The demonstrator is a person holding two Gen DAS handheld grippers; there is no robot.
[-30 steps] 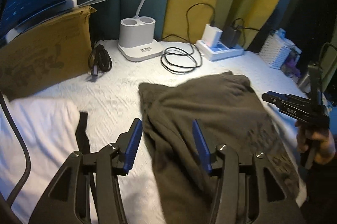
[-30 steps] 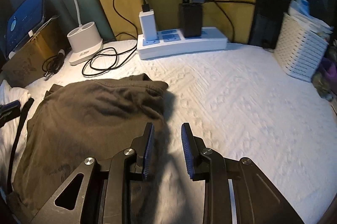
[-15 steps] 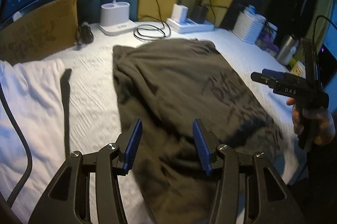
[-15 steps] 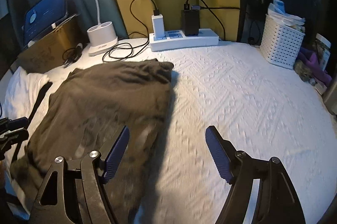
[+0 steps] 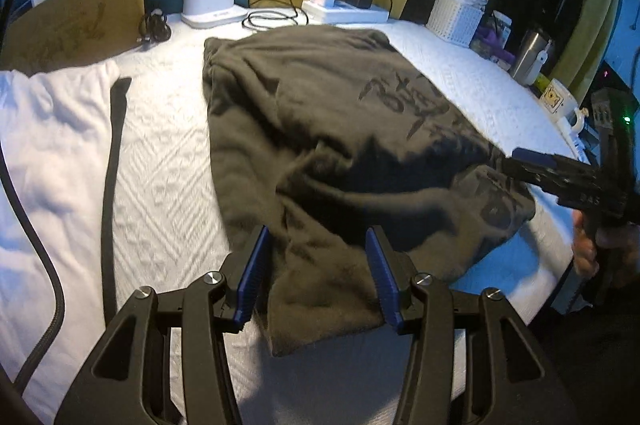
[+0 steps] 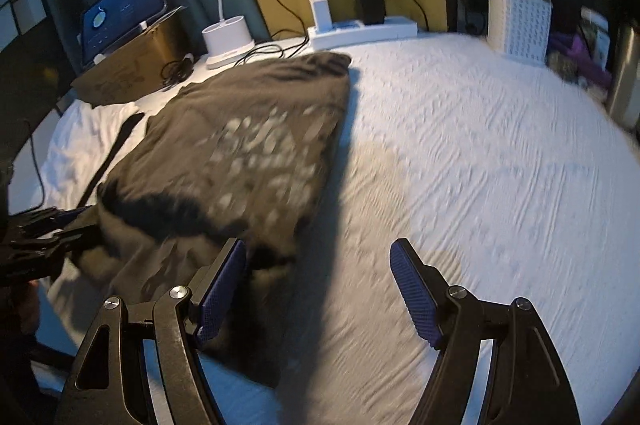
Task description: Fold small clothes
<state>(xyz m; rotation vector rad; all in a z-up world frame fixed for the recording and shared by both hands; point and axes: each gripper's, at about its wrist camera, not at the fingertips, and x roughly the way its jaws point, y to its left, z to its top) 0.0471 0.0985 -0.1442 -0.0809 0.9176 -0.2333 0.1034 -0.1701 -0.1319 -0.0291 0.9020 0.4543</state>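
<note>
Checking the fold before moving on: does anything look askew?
Yes. The dark shirt lies rumpled, its near corner bunched and slanting unevenly on the white cover, not squared.

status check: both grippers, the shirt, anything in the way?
Left gripper open, empty, over near hem of olive shirt. Right gripper open wide, empty, beside shirt's right edge. Black strap lies left, apart.
</note>
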